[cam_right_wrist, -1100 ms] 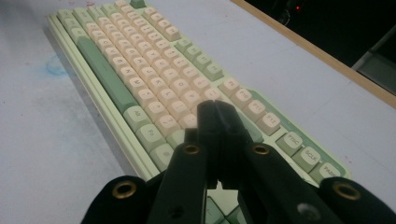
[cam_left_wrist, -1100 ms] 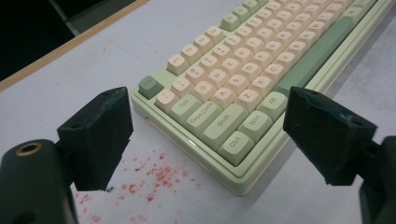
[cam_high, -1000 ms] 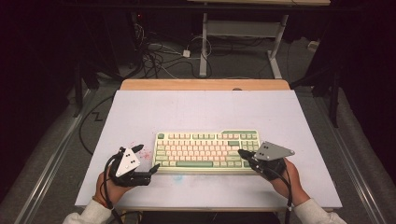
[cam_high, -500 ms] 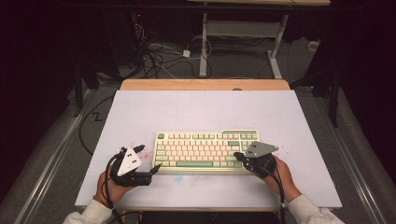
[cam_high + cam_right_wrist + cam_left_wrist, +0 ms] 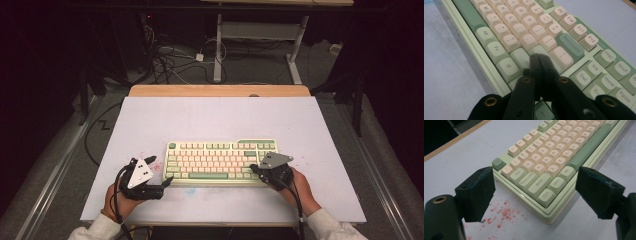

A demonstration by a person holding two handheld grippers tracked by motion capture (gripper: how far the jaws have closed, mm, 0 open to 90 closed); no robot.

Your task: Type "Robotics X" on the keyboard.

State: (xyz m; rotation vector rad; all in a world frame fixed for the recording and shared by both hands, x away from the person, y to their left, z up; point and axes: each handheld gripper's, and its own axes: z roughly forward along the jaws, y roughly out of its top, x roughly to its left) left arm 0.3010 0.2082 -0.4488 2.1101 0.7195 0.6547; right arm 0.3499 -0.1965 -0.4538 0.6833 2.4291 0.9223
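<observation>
- The right gripper [image 5: 539,62] has its jaws pressed together with nothing between them; the joined tips sit over the right end of the keyboard [image 5: 220,161], at the pale key by Enter and the right Shift. Whether they touch the key I cannot tell.
- In the high view the right gripper [image 5: 257,170] reaches in from the keyboard's right front corner.
- The left gripper [image 5: 534,187] stands wide, its 2 jaws either side of the keyboard's near-left corner around Ctrl, holding nothing and touching nothing that I can see.
- In the high view the left gripper [image 5: 167,181] lies just beside that corner, low over the desk [image 5: 210,117].
- The keyboard lies flat and square near the desk's front edge; red specks [image 5: 501,213] dot the surface by its left corner.
- Judged from this, the work looks like pressing keys with closed tips: the right gripper is placed for a press, the left waits. Nothing shows what has been typed.
</observation>
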